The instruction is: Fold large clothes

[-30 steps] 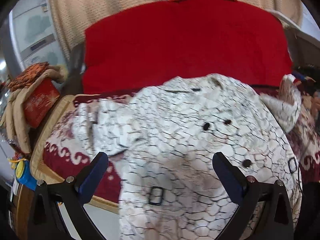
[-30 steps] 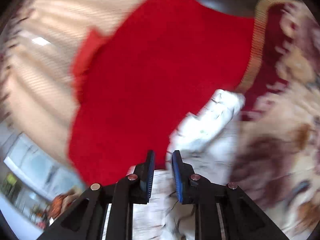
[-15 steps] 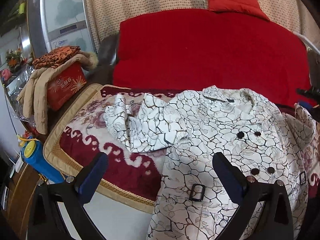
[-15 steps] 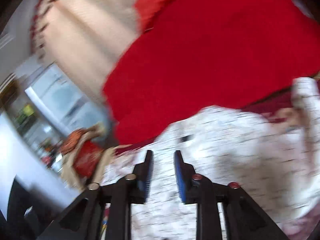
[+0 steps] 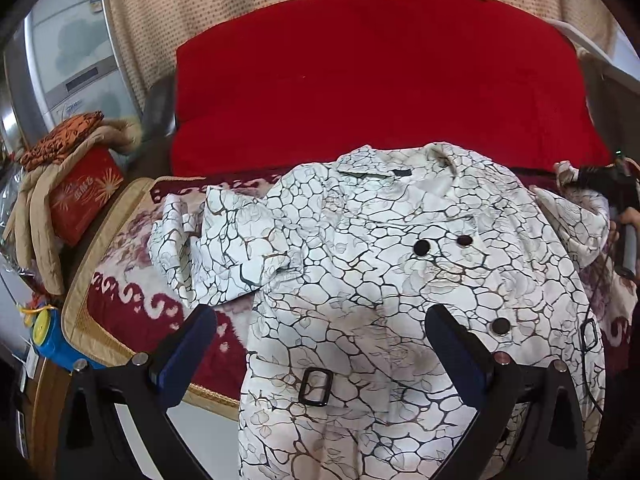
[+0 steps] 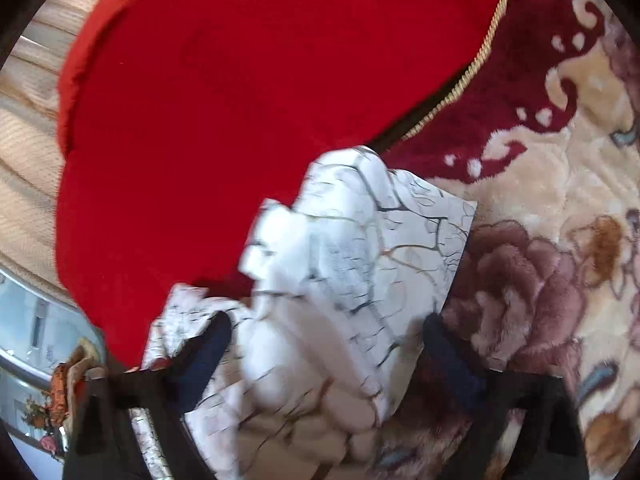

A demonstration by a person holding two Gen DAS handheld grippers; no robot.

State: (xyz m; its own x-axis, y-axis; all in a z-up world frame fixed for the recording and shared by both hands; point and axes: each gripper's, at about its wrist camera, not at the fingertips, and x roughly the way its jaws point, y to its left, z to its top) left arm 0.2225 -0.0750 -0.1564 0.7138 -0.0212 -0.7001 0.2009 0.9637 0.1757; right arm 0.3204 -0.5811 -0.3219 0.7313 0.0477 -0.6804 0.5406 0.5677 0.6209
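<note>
Two sleeves and the body of the white crackle-print coat (image 5: 400,300) lie spread, front up, on the floral blanket (image 5: 128,312) before the red sofa (image 5: 380,80); no fold looks made. Left tool (image 5: 320,344) hovers spread wide above it. Right tool (image 6: 324,352), jaws apart, straddles one sleeve (image 6: 360,248).

The coat (image 5: 392,304) hem is cut off below; its sleeve (image 6: 352,264) is blurred.

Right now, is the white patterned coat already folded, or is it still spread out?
Mostly spread. The coat lies front up on the floral blanket, buttons and belt buckle showing; only its sleeve is bunched beside the body.
</note>
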